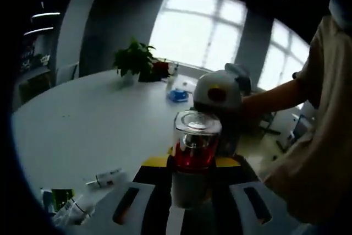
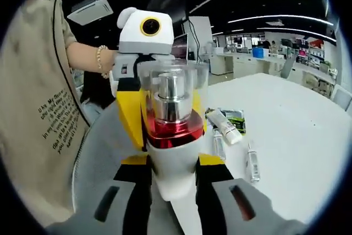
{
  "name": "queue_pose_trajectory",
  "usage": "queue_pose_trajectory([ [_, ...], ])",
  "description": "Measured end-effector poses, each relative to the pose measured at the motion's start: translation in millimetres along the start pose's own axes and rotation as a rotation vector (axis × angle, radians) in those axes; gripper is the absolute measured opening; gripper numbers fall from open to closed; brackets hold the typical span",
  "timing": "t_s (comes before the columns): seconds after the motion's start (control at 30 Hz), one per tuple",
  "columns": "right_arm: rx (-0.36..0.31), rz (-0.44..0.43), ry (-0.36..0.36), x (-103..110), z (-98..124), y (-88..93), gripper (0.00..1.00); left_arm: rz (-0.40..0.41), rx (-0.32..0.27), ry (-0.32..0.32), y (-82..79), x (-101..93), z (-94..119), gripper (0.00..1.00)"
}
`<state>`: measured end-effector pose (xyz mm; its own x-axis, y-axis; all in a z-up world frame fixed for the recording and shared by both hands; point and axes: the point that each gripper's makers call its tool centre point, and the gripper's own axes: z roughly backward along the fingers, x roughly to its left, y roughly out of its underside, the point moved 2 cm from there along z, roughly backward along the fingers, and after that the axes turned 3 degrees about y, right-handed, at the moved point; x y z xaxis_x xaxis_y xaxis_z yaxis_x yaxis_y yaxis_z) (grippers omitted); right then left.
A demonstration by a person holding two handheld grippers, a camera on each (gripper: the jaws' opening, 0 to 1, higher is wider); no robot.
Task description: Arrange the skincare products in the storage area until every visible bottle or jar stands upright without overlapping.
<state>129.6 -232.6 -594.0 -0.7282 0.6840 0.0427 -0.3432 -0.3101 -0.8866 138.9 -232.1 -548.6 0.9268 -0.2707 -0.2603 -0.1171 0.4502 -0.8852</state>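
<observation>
A bottle (image 1: 195, 147) with a clear cap, a red collar and a white body stands upright between my left gripper's (image 1: 191, 164) jaws, which press on its white lower part. The right gripper's body (image 1: 234, 136) comes in from behind it. In the right gripper view the same bottle (image 2: 171, 114) sits between my right gripper's (image 2: 173, 162) jaws, also closed on the white base, with the left gripper's yellow body (image 2: 130, 116) behind it. Both grippers hold the bottle above the table edge.
On the white table (image 2: 297, 136) lie a white tube (image 2: 225, 126), a green packet (image 2: 236, 118) and small vials (image 2: 253, 163). The left gripper view shows a tube (image 1: 104, 179), a potted plant (image 1: 135, 59) and a blue item (image 1: 177, 95). A person's torso (image 2: 44, 114) stands close.
</observation>
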Motion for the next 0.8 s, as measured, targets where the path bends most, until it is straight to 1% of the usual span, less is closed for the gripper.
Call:
queue_pose_trajectory([
  [0.07,0.022,0.009,0.029,-2,-3,11.8,0.3,-0.008,0.019,-0.006,6.9,1.7,-5,0.23],
  [0.23,0.052,0.003,0.077,-5,-9,33.0,0.3,-0.005,0.069,-0.02,25.8,7.9,-19,0.23],
  [0.37,0.083,0.012,0.12,-11,-11,48.3,0.3,-0.009,0.093,-0.033,34.8,12.3,-26,0.22],
  [0.47,0.1,0.017,0.148,-15,-10,56.9,0.3,-0.002,0.1,-0.037,38.1,15.6,-29,0.22],
  [0.53,0.144,0.033,0.19,-23,-8,68.0,0.3,0.0,0.098,-0.042,37.9,18.4,-30,0.22],
  [0.57,0.171,0.025,0.21,-28,-6,78.0,0.3,0.013,0.096,-0.037,36.8,18.7,-30,0.21],
  [0.6,0.168,0.008,0.22,-31,-4,83.3,0.3,0.011,0.092,-0.039,36.4,19.5,-30,0.19],
  [0.63,0.077,-0.058,0.243,-39,-1,77.6,0.29,0.031,0.119,-0.006,41.0,15.8,-28,0.04],
  [0.67,0.064,-0.163,0.254,-43,3,81.0,0.29,0.075,0.06,-0.066,35.8,24.1,-27,0.0],
  [0.7,0.095,-0.008,0.255,-49,3,81.0,0.28,0.083,0.001,-0.091,26.5,30.6,-28,0.0],
  [0.73,0.139,0.004,0.238,-48,4,85.4,0.28,0.083,0.014,-0.119,28.2,36.3,-27,0.0],
  [0.77,0.112,0.013,0.228,-46,1,80.1,0.28,0.064,0.021,-0.151,28.9,42.3,-27,0.0],
  [0.8,0.1,-0.006,0.205,-44,-2,79.2,0.28,0.049,0.018,-0.168,28.6,46.7,-29,0.0],
])
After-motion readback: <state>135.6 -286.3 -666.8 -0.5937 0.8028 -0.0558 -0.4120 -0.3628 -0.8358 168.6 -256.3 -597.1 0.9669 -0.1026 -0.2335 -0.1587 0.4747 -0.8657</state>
